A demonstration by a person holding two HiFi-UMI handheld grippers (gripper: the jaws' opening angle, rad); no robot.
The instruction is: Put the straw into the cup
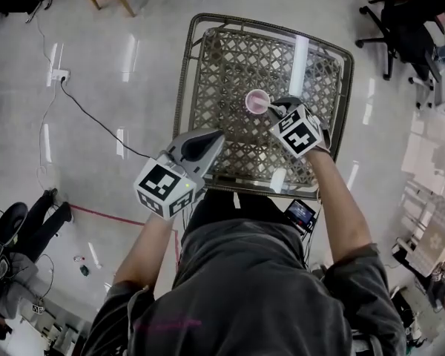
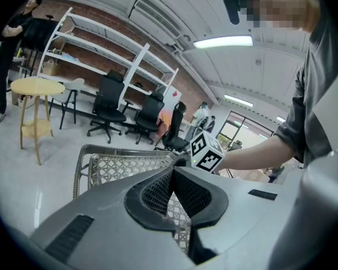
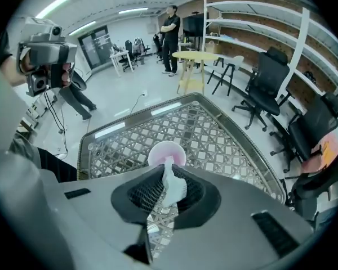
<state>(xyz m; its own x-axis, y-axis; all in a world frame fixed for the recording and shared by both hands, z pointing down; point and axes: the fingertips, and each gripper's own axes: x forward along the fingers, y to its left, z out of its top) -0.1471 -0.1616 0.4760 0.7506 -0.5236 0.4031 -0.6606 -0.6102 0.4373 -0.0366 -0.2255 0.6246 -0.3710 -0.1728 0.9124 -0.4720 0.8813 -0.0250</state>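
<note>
The right tongs point(image 3: 166, 180) grip the straw point(image 3: 170, 187), poised by the pink cup point(image 3: 167, 152) on the table point(image 3: 214, 134). Next it needs lowering inside. The left tongs point(image 2: 173, 191) are closed, empty.

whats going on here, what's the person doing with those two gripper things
A person is working over a lattice-topped table with a handheld gripper in each hand. The right gripper is clamped on a white straw and points steeply down at a pink cup, with the straw's tip at the cup's mouth. The straw is not released yet. The left gripper hangs at the table's near edge, shut and empty.
</note>
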